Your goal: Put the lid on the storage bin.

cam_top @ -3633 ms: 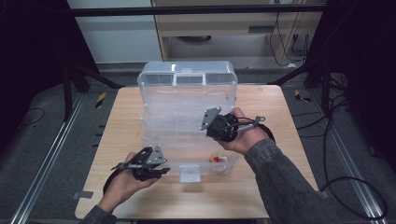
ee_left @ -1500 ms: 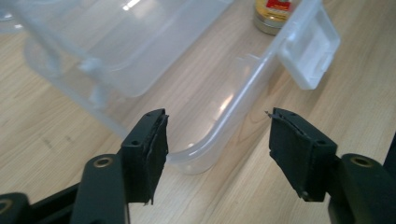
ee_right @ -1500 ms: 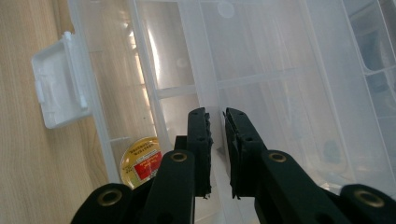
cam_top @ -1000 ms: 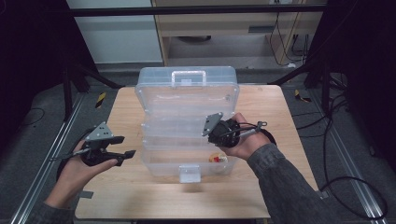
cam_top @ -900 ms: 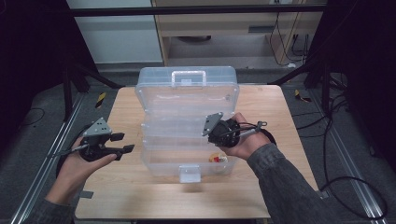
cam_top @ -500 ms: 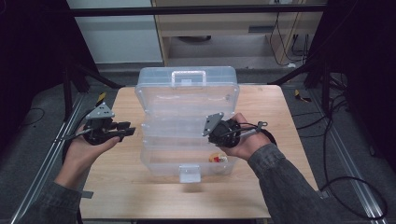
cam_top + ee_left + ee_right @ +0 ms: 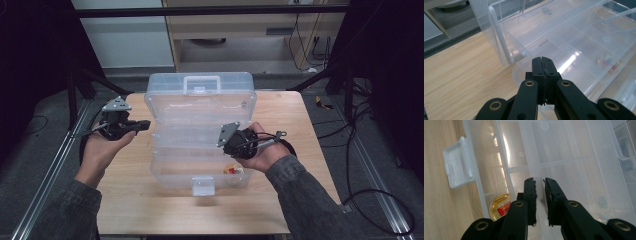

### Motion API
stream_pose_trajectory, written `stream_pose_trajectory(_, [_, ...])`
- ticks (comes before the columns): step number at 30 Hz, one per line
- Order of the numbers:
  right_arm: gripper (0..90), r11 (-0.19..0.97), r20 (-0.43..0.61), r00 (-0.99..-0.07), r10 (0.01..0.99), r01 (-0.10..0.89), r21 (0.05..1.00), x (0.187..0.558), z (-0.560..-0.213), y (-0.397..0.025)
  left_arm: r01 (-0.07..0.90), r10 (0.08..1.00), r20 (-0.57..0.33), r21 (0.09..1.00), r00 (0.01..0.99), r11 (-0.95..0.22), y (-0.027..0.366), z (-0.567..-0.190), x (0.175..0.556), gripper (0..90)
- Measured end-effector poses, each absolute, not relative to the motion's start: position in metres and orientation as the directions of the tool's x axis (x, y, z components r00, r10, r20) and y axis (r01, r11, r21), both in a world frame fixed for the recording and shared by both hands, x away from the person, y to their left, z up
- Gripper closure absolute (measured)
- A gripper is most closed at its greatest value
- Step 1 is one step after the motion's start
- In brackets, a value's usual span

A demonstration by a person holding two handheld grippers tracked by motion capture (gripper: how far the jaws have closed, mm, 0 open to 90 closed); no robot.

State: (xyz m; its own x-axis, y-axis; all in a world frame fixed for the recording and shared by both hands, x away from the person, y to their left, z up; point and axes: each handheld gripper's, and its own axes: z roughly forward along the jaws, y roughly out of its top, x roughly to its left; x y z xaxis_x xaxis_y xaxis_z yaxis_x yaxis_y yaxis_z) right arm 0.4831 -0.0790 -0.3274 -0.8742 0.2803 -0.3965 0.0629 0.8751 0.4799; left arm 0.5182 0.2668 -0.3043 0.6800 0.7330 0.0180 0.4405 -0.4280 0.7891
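1. Clear plastic organizer box [image 7: 200,135] sits mid-table on the light wooden table [image 7: 150,210], lid standing open at the box's far side, white front latch [image 7: 202,186] hanging at the near edge.
2. Left gripper [image 7: 142,124] held at the box's left edge, near the lid hinge; jaws pressed fully together, nothing between them. Judged: poised to push or steady the lid or wall rather than grab.
3. Right gripper [image 7: 222,142] hovers over the box's near-right compartments; jaws a narrow slot apart, holding nothing. Judged: lined up on a divider wall, or waiting over the tray.
4. Small round yellow-and-red labelled item [image 7: 231,171] lies in the box's front compartment, just right of the latch.
5. Right gripper view shows the item's printed label [image 7: 500,206] and the latch's shape [image 7: 457,162] close up; high view gives a coloured blob.
6. Left gripper view shows the lid's rounded corner [image 7: 499,37] and shut jaw seam; high view can't resolve jaw gap.
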Motion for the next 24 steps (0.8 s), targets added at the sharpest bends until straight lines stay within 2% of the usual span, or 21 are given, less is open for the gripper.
stream_pose_trajectory(8, [79.9, 0.875, -0.393, -0.877, 0.277, 0.061, 0.48, 0.482, -0.328, -0.08, 0.443, 0.75, -0.011, 0.812, 0.662, -0.379, 0.263, -0.305, 0.524, 89.6])
stream_pose_trajectory(24, [79.5, 0.876, -0.391, -0.88, 0.271, 0.057, 0.478, 0.48, -0.331, -0.08, 0.465, 0.759, -0.043, 0.812, 0.65, -0.353, 0.264, -0.308, 0.53, 89.6])
